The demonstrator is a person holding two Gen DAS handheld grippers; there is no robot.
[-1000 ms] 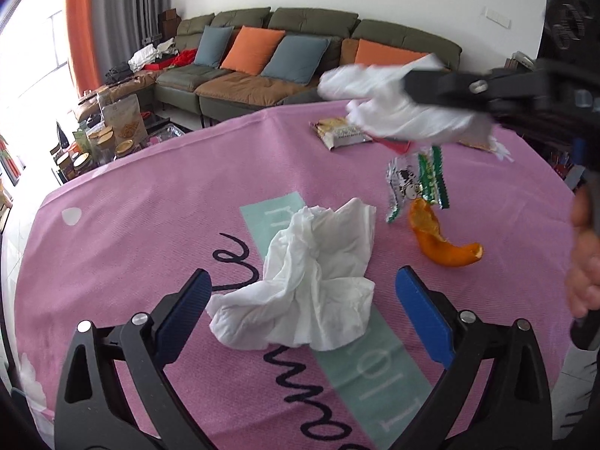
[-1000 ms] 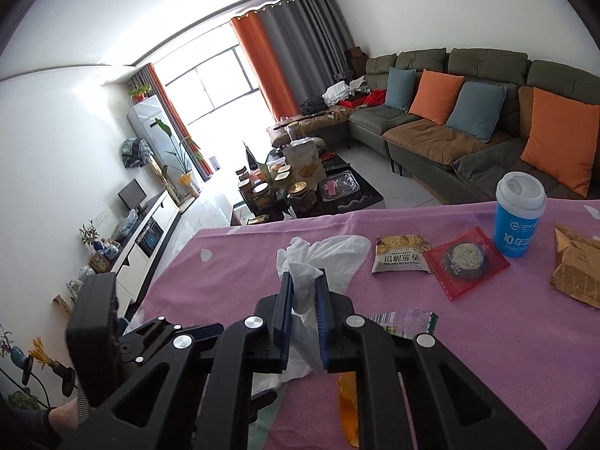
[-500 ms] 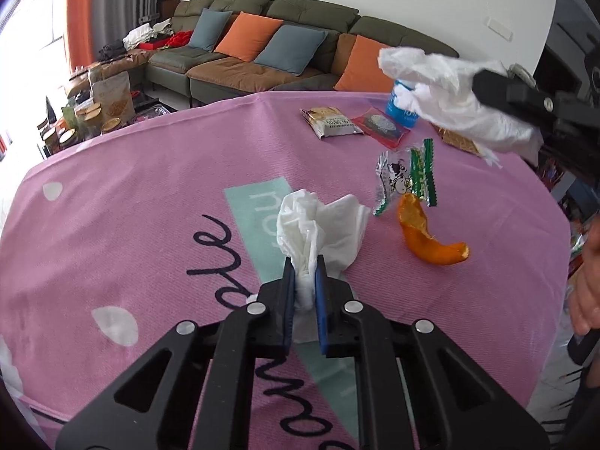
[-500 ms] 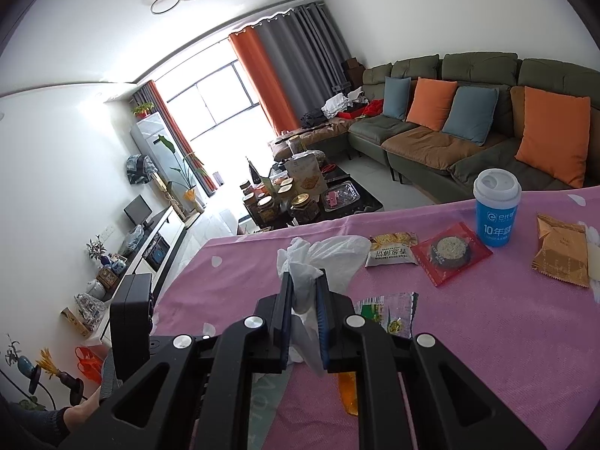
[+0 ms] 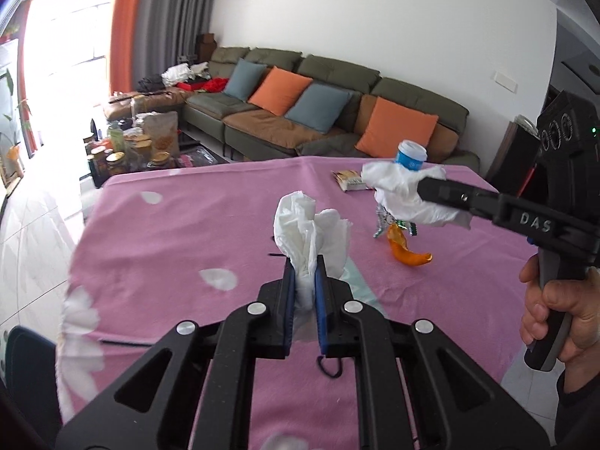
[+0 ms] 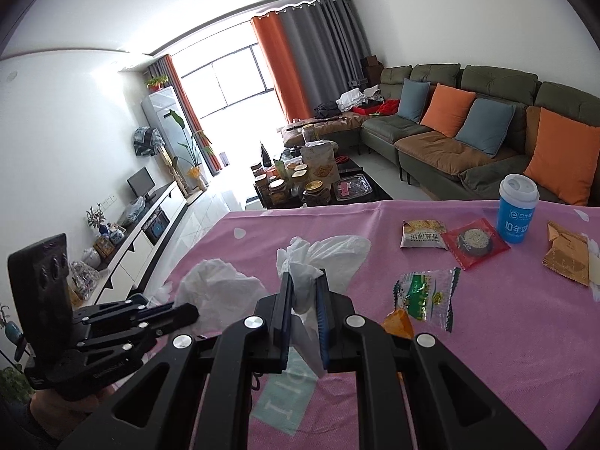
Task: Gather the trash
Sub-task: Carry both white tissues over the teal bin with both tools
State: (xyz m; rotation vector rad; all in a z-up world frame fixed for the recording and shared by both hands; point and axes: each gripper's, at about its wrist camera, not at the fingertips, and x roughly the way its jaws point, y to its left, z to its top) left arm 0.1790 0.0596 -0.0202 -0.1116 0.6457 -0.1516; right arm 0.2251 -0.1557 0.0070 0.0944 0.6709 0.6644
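Note:
In the left wrist view my left gripper (image 5: 304,268) is shut on a crumpled white tissue (image 5: 311,225), held up above the pink tablecloth (image 5: 180,232). To its right my right gripper (image 5: 423,187) is shut on a second white tissue (image 5: 405,195). In the right wrist view that right gripper (image 6: 304,279) pinches its tissue (image 6: 330,255), and the left gripper (image 6: 189,311) shows at the lower left with its own tissue (image 6: 221,292). An orange peel (image 5: 407,253) and a green-white wrapper (image 6: 427,292) lie on the cloth.
At the far side of the table stand a blue cup (image 6: 517,208), a snack packet (image 6: 422,234), a red packet (image 6: 474,242) and a gold packet (image 6: 566,257). A hand (image 5: 555,311) grips the right tool. A sofa and a cluttered coffee table lie beyond.
My left gripper closed on the tissue that lay on the cloth and lifted it off, drawing back and up. The right gripper, still holding its tissue, shifted sideways a little.

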